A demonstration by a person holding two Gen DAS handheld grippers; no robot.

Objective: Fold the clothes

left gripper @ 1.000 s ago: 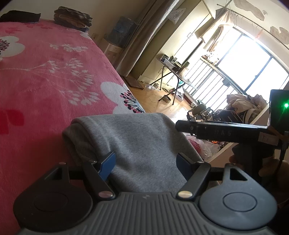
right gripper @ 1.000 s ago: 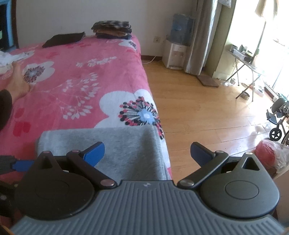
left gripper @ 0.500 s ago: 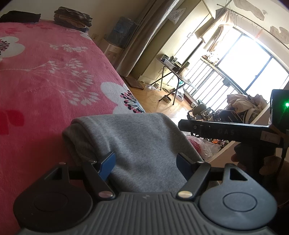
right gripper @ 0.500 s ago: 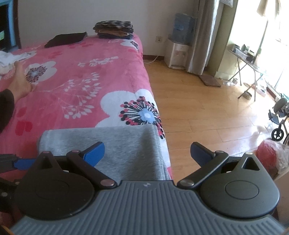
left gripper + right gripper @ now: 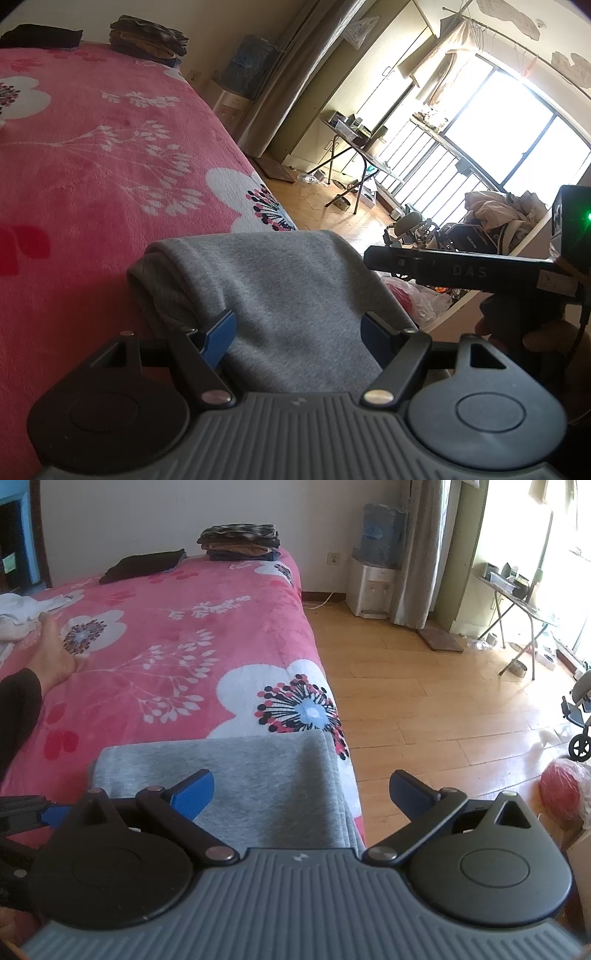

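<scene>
Left gripper [image 5: 295, 328] and right gripper [image 5: 301, 794], jaws apart, above the folded grey knit garment [image 5: 236, 775] on the pink floral blanket [image 5: 177, 657].

1. A folded garment [image 5: 236, 775] lies on the near corner of the bed [image 5: 177, 657], one side hanging over the bed's right edge.
2. A stack of folded clothes [image 5: 240, 541] sits at the bed's far right corner, with a flat folded item [image 5: 144, 565] just to its left.
3. A person's foot [image 5: 51, 653] rests on the bed at the left, beside loose cloth [image 5: 22, 607].
4. A water dispenser [image 5: 373, 587] stands on the floor [image 5: 424, 701] against the far wall, right of the bed.
5. A folding table [image 5: 517, 598] stands by the window, further right.
</scene>
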